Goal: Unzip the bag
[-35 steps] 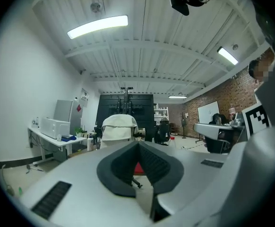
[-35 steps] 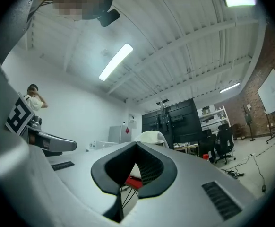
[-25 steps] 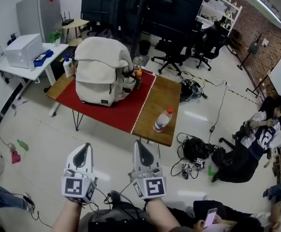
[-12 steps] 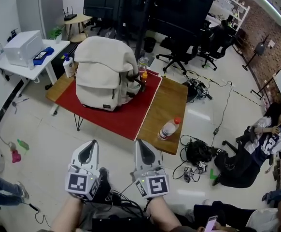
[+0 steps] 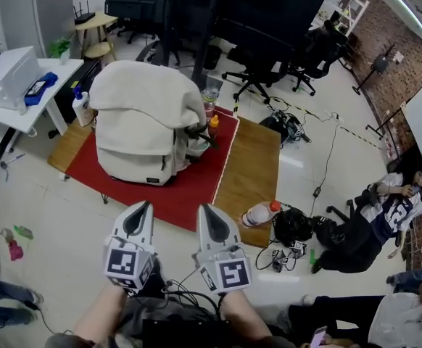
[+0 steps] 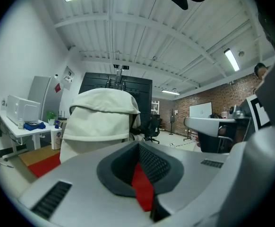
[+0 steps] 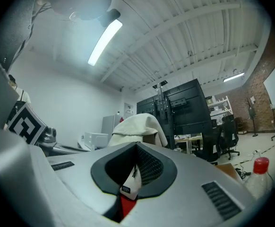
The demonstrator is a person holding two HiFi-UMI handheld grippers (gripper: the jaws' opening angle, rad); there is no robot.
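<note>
A cream backpack (image 5: 147, 125) stands upright on the red mat (image 5: 189, 187) of a low wooden table (image 5: 252, 165); it also shows ahead in the left gripper view as the backpack (image 6: 102, 117) and in the right gripper view as the backpack (image 7: 140, 126). Both grippers hover over the floor, short of the table's near edge. My left gripper (image 5: 139, 214) is shut with nothing in it. My right gripper (image 5: 209, 217) is shut and empty too. Neither touches the bag.
A plastic bottle with a red cap (image 5: 258, 213) lies near the table's front right corner. Bottles (image 5: 211, 111) stand behind the backpack. A white desk with a printer (image 5: 8, 75) is at left. Cables (image 5: 283, 252) and a seated person (image 5: 385, 209) are on the floor at right.
The view has moved closer to the table, so the backpack looks larger and nearer. Both grippers stay shut and side by side.
</note>
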